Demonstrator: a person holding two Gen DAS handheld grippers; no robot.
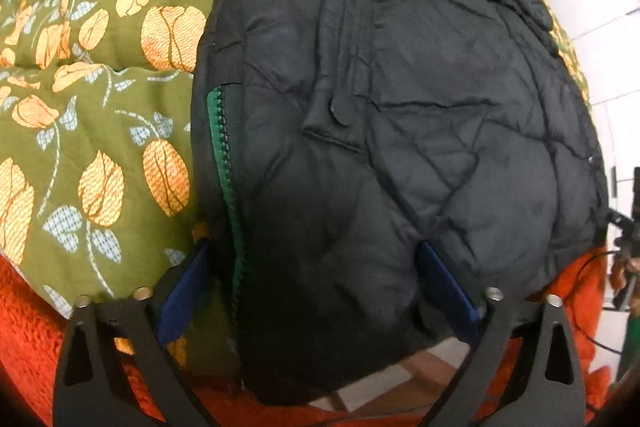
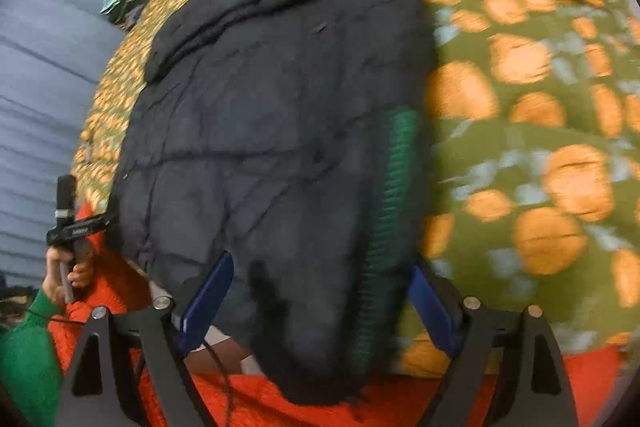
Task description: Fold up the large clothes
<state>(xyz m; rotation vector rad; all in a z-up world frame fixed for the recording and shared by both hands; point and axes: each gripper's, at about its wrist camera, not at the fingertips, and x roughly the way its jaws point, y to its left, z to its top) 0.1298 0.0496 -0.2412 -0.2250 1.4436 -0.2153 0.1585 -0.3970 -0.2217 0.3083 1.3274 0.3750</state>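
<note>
A big bed fills both views. It has a green quilt (image 1: 100, 115) with orange flowers and pale blue leaves on it. The quilt looks soft and a bit bumpy. Under it, at the near edge, a fuzzy orange blanket (image 1: 24, 339) hangs down. In the left wrist view there are white floor tiles (image 1: 600, 27) beside the bed. In the right wrist view there is a blue-grey striped wall or couch (image 2: 44, 75); I cannot tell which.

A black puffy jacket (image 1: 400, 107) lies flat on the quilt. It is stitched in big squares and looks wrinkly. It has small round snap buttons and a green zipper edge (image 1: 224, 163) down one side. Its bottom end hangs a little over the near edge of the bed.

The left claw (image 1: 316, 291) is wide open, with its blue pads on both sides of the jacket's bottom end. It holds nothing.

The right claw (image 2: 320, 303) is wide open too, around the same end of the jacket. It holds nothing. The right wrist view is blurry.

Far left in that view, a hand (image 2: 70, 275) with a green sleeve grips a black handle.
</note>
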